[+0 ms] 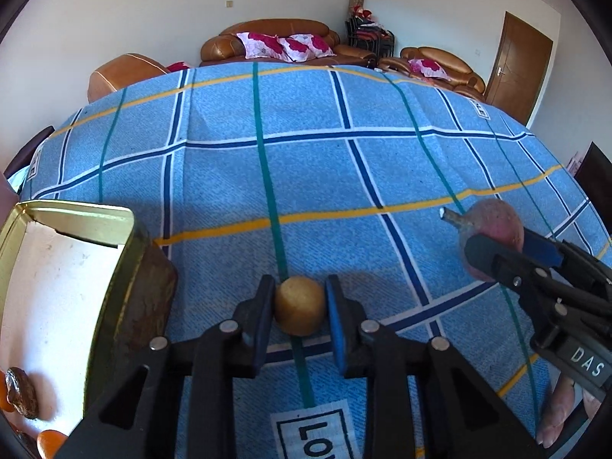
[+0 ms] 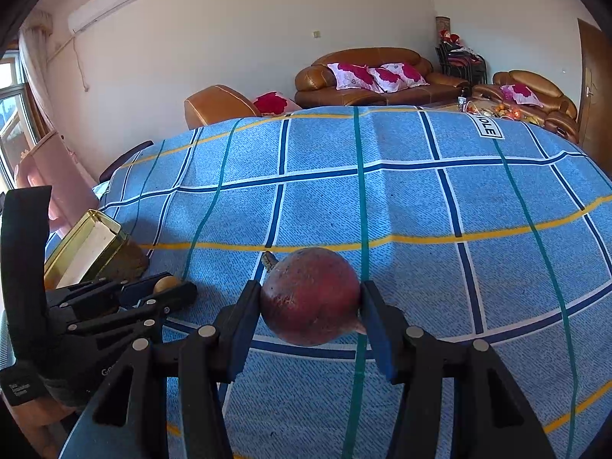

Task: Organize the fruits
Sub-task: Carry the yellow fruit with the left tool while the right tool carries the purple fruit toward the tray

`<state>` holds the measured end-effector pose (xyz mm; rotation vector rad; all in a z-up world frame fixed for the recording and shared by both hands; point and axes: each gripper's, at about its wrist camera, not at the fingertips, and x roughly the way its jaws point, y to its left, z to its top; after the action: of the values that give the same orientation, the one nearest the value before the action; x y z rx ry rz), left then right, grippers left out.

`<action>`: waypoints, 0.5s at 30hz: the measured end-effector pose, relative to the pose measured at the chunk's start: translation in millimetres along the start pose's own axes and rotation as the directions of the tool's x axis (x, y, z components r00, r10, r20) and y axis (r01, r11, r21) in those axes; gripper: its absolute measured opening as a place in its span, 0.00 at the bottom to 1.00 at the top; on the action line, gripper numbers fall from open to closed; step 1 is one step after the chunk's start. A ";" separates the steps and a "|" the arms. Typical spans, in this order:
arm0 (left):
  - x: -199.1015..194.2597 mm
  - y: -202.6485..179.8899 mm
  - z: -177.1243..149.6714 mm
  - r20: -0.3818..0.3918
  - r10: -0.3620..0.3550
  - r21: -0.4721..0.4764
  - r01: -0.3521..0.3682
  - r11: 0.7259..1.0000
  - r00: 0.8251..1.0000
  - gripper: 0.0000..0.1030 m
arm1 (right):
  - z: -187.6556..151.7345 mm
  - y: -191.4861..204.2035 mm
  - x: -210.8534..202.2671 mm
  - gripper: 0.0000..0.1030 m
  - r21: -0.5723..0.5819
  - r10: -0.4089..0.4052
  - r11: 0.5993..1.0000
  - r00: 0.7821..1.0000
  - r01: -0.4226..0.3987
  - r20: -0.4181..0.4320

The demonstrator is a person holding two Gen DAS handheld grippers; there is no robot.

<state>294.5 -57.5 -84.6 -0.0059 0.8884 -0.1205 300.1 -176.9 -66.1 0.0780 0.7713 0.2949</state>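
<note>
Left wrist view: left gripper [image 1: 300, 308] clamps a small tan fruit [image 1: 299, 310] above the blue checked cloth [image 1: 306, 176], beside the gold tin [image 1: 126, 267]. Right gripper [image 2: 310, 308] clamps a red fruit [image 2: 310, 296].

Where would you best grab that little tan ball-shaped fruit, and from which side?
Across its widest middle, one pad on each side, coming from above and behind at a downward slant. The small tan fruit is round and smooth, so a grip off its middle could let it squirt out. The left gripper already has it this way, beside the open gold tin.
</note>
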 end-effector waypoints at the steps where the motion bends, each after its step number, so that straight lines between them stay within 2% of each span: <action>1: -1.4 -0.3 -0.6 0.004 -0.005 0.002 0.005 1.000 1.000 0.27 | 0.0 0.3 -0.7 0.53 -0.003 -0.001 1.000 1.000 0.001 0.004; 15: -30.1 14.5 -7.2 0.115 -0.030 -0.029 0.034 0.999 0.993 0.27 | -2.0 10.0 -12.0 0.53 -0.048 0.005 0.999 0.998 -0.001 0.068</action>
<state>271.7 -39.6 -66.7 -0.0560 0.7755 -0.1349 288.3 -170.8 -57.6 0.0437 0.6959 0.3120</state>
